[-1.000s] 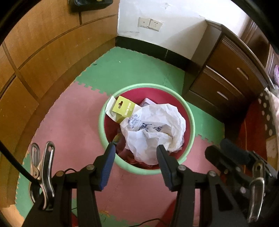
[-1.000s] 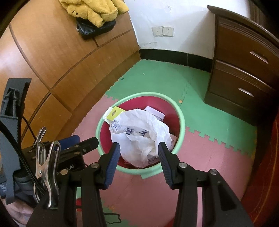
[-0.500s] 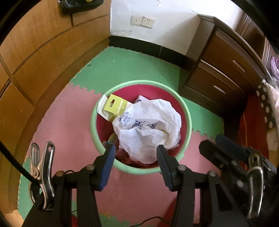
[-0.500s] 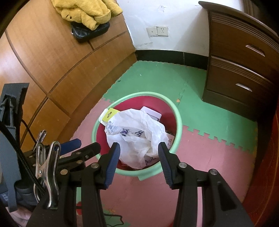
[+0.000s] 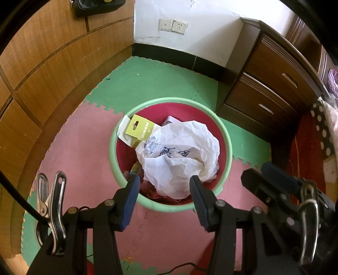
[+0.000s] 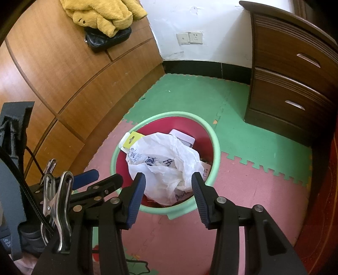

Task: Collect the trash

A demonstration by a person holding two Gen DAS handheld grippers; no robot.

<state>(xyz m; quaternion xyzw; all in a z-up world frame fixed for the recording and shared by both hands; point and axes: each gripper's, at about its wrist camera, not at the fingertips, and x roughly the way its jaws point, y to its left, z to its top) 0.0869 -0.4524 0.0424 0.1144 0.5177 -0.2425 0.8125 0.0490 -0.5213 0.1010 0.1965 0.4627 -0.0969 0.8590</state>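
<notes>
My left tongs (image 5: 163, 195) hang over the near rim of the bin, fingers spread, nothing between the blue pads (image 5: 130, 203). My right tongs (image 6: 168, 193) hang the same way beside them, spread and empty; in the left view they show at the right edge (image 5: 272, 179), and in the right view the left tongs show at the lower left (image 6: 99, 182). A steel spring clip (image 5: 51, 209) is fastened to the left side of each frame.

Directly beyond both pairs of fingertips stands the bin (image 5: 229, 148): a round tub with a pale green rim and red inner wall, resting on pink foam tiles (image 5: 80, 148). Nearest in it lies a crumpled white plastic bag (image 5: 179, 152) with dark blue printing, too creased to read. Beyond and left of the bag, against the rim, leans a yellow-green hang-tab card (image 5: 139, 130) that appears to read "SELFIE STICK". Behind the bag, a white box (image 6: 182, 136) pokes up; no writing is legible on it.

Farther off, green foam tiles (image 5: 152, 84) run to a black skirting and a white wall carrying two sockets (image 5: 173, 25). Left of the tongs rises light wooden panelling (image 5: 52, 63), with a black pouch (image 6: 107, 38) and a yellow garment (image 6: 103, 12) on its top. Far right stands a dark wooden drawer unit (image 6: 289, 74).
</notes>
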